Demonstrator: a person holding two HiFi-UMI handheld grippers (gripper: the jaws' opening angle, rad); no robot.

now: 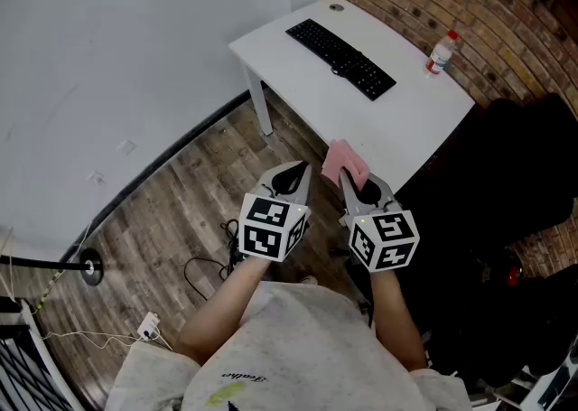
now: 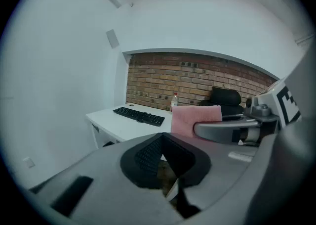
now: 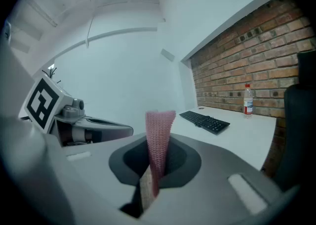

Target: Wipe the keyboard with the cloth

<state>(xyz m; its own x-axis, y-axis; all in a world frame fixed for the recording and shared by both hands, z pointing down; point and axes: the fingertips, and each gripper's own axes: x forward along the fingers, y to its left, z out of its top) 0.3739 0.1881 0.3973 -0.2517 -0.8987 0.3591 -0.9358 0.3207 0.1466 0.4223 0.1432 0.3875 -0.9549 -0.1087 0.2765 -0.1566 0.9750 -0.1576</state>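
The person stands on the wood-plank floor (image 1: 172, 219), a short way back from the near corner of a white desk (image 1: 402, 129), holding both grippers side by side at chest level and well apart from the desk. The right gripper (image 1: 355, 185) has its jaws clamped on a pink cloth (image 1: 343, 161). In the right gripper view the cloth stands upright out of the closed pads as a narrow knitted strip. The left gripper (image 1: 291, 176) has its jaws drawn together with nothing between them. The left gripper view shows only the dark ribbed pads meeting. The black keyboard (image 1: 341, 60) lies diagonally on the far half of the desk, well apart from the cloth and both grippers. A clear plastic bottle with a red cap (image 1: 440, 52) stands upright near the desk's right edge, beside the brick wall (image 1: 470, 3). A black office chair (image 1: 519, 174) sits to the right of the desk. Loose black cables (image 1: 203, 269) lie on the floor to the left of the person.
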